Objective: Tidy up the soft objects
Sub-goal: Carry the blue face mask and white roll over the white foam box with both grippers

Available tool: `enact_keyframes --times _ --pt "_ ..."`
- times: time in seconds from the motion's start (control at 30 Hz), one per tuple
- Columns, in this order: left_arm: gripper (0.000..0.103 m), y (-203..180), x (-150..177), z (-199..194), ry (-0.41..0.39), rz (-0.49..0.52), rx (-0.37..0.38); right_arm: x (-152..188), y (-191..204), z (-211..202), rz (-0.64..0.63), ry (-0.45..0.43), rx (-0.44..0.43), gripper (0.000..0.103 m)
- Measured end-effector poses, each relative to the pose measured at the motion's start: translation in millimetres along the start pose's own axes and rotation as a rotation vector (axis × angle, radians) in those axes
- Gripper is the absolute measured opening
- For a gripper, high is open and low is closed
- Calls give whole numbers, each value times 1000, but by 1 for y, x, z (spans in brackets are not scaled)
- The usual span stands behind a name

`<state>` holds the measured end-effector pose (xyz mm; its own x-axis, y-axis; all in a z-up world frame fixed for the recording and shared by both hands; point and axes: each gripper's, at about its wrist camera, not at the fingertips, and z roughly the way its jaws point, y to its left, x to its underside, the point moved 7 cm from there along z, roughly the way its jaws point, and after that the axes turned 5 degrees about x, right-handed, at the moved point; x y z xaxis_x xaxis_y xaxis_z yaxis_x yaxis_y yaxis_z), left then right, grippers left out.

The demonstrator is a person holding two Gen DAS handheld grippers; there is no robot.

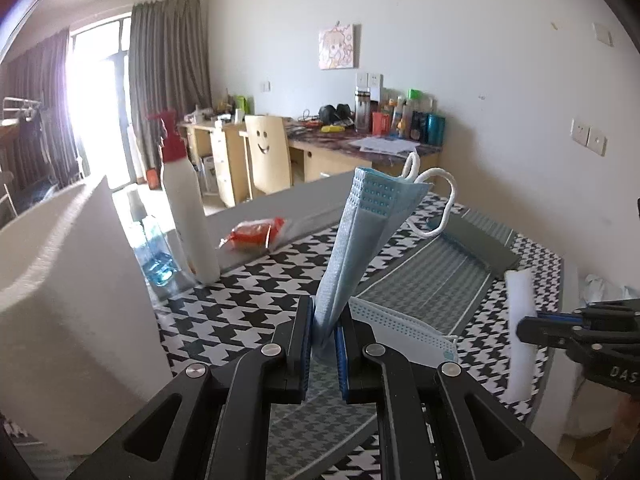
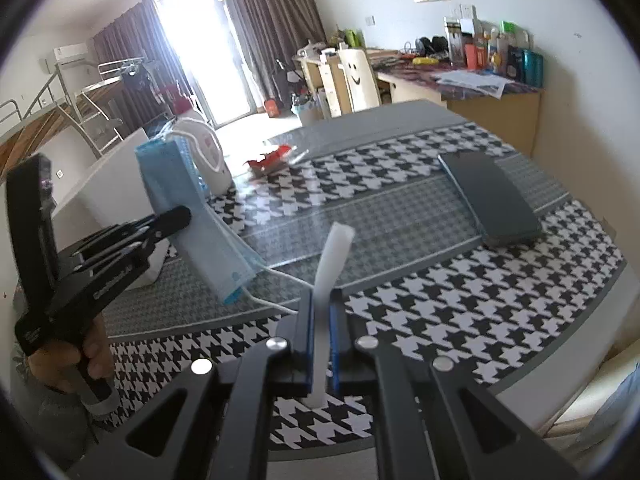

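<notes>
Left hand-held gripper point(image 1: 325, 332): clamped on blue mask point(image 1: 360, 232), lifted off bench point(image 2: 460, 312).
Right hand-held gripper point(image 2: 320, 320): clamped on white strip point(image 2: 334, 256).

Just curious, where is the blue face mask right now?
The blue face mask is pinched in the left claw, lifted above the houndstooth cloth, right of the white spray bottle.
</notes>
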<state>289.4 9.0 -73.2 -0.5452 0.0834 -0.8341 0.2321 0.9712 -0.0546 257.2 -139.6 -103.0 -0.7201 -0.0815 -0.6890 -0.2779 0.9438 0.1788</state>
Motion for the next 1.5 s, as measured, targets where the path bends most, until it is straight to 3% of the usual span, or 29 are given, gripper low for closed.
enact_keyframes --times 0.23,0.77,1.5 --pt "11 -6 5 -24 -27 -1 -85 -2 7 -12 -23 -45 -25 9" --pt "11 -4 11 -57 -98 -82 -125 -7 16 -39 -58 -130 -87 9" --pt "11 19 -3 -86 -178 -140 -186 -34 56 -39 -146 -202 -205 9"
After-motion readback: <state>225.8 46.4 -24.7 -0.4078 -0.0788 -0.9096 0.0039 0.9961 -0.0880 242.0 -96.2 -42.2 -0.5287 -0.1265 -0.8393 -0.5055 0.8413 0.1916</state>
